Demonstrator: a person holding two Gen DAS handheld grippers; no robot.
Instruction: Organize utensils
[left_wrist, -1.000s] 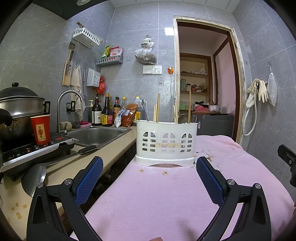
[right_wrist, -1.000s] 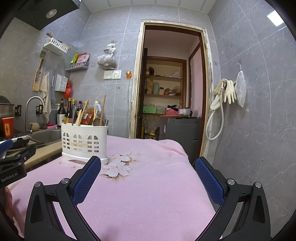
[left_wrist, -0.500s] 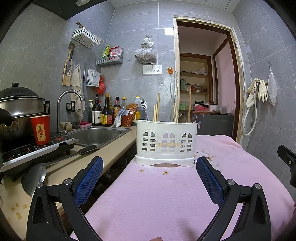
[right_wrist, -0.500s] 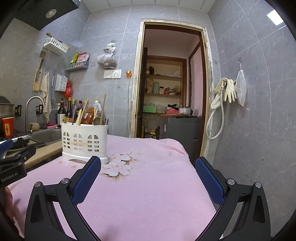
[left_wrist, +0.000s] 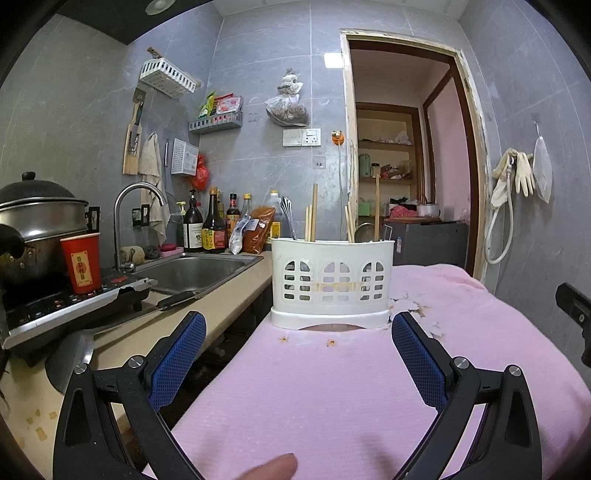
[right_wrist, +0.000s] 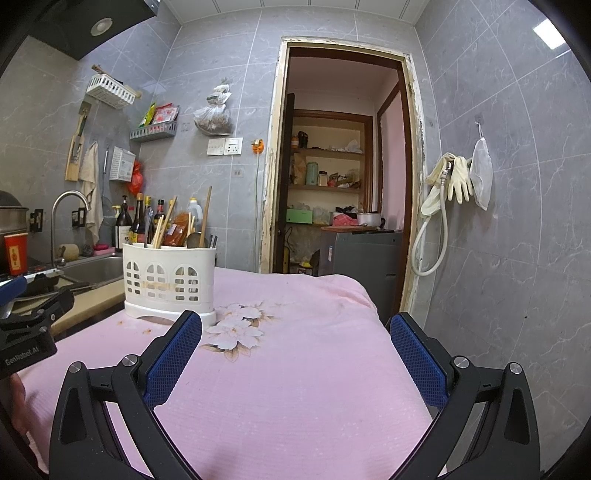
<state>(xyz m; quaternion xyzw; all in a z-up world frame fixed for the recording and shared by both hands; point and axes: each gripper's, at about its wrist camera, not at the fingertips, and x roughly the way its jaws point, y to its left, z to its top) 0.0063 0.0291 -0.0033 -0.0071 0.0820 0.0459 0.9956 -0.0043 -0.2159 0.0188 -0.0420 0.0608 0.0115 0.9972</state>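
Note:
A white slotted utensil holder stands on the pink cloth, straight ahead in the left wrist view and at the left in the right wrist view. Wooden chopsticks and a metal spoon stick up out of it. My left gripper is open and empty, just short of the holder. My right gripper is open and empty over the cloth, to the right of the holder. A fingertip shows at the bottom of the left wrist view.
A counter at the left carries a steel sink, a stove with a red cup and a pot, and bottles. A ladle lies on the counter. A doorway is behind the table.
Both grippers hold nearly still. A fingertip has come further into view at the bottom of the left wrist view.

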